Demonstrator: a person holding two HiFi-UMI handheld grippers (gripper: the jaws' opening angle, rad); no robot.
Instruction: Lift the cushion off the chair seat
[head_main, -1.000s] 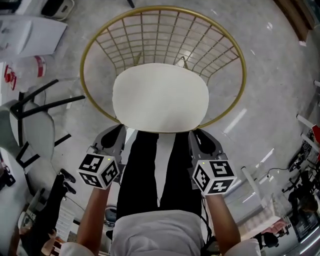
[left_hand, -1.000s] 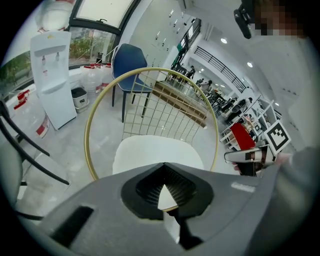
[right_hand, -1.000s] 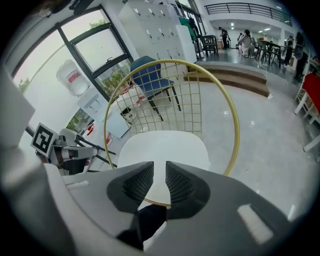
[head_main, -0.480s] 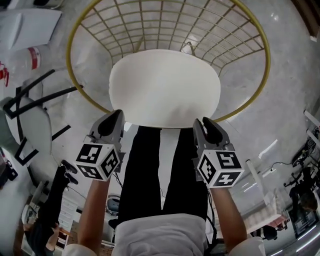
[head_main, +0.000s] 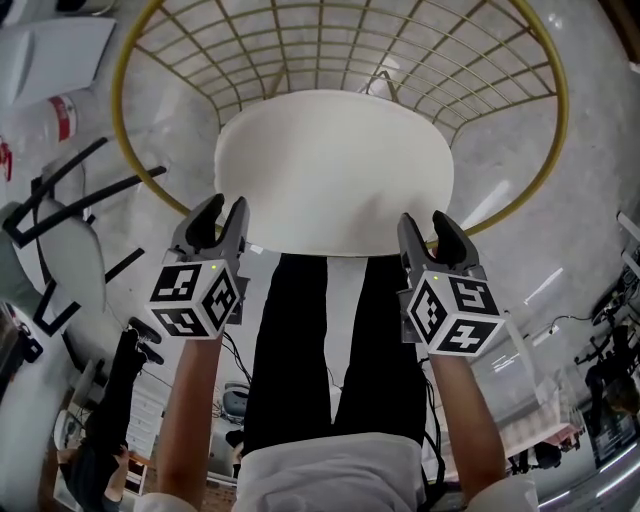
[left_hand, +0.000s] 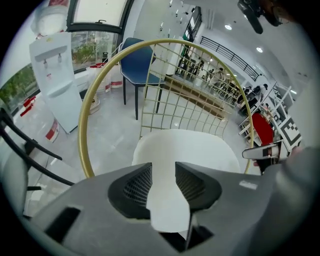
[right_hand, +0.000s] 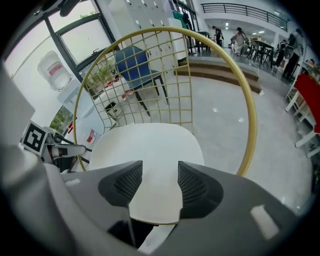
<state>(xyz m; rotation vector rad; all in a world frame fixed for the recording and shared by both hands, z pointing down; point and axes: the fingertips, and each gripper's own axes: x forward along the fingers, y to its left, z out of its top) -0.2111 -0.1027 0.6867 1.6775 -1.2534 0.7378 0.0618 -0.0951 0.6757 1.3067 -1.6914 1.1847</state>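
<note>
A: Pale marble floor (head_main: 560, 180) lies all round us, and the gold wire chair (head_main: 115, 100) stands right before our legs. Where is the cushion?

B: The white cushion (head_main: 335, 170) lies flat on the seat, inside the chair's wire shell, not yet lifted. We hold the left hand-held gripper (head_main: 224, 207) at its near left edge and the right hand-held gripper (head_main: 425, 222) at its near right edge.

A: And the jaws?

B: Both pairs have just been opening and stand apart, with nothing pressed between the pads. Through each gap we see the cushion's near rim. Whether the rim is already inside the jaws we cannot tell.

A: So how do we do this well?

B: We judge that we should bring the rim well in between the pads on both sides, take a deep bite of the soft edge, and close both together. Then we raise it level, so it neither sags nor catches the wire back.

A: Any containers?

B: The wire shell is the only one in play, and it holds just the cushion. A large water bottle (head_main: 62, 115) is on the floor at the left, and we cannot tell what is in it.
</note>
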